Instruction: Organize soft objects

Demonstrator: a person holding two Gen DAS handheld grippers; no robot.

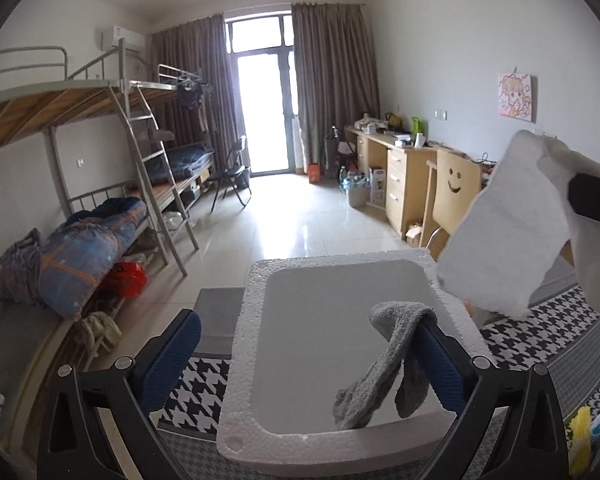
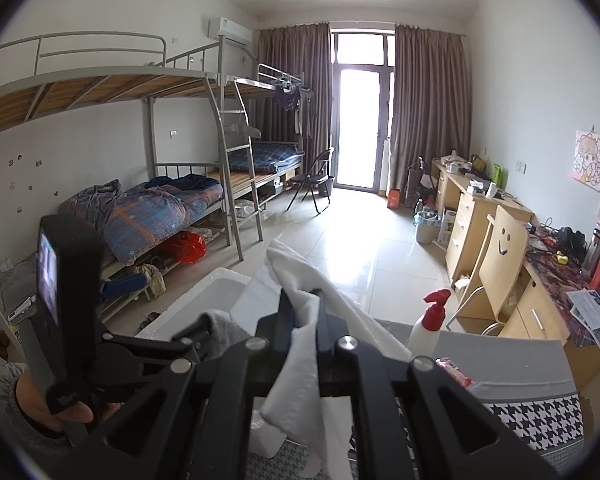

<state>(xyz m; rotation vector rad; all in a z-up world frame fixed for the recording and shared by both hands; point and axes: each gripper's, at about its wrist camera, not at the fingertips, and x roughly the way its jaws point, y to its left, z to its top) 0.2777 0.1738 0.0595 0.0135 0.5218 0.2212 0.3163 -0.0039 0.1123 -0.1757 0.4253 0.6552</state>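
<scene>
The left gripper (image 1: 304, 364) stands spread wide over the foam box (image 1: 244, 360), and the grey sock (image 1: 384, 364), draped on its right finger, hangs into the box, probably released there. The right gripper (image 2: 302, 308) pinches the white cloth (image 2: 296, 364) beside the box, likely next to go in

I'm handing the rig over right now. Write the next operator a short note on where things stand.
Left gripper: open, jaws wide over the foam box. The grey sock hangs draped over its right finger, not yet dropped in.
Right gripper: shut on the white cloth, held up beside the box.
Done: nothing lies inside the box that I can see.
Left: shake the sock off into the box, then bring the white cloth over and release it. The spray bottle stands on the table to the right; probably leave it alone.
</scene>
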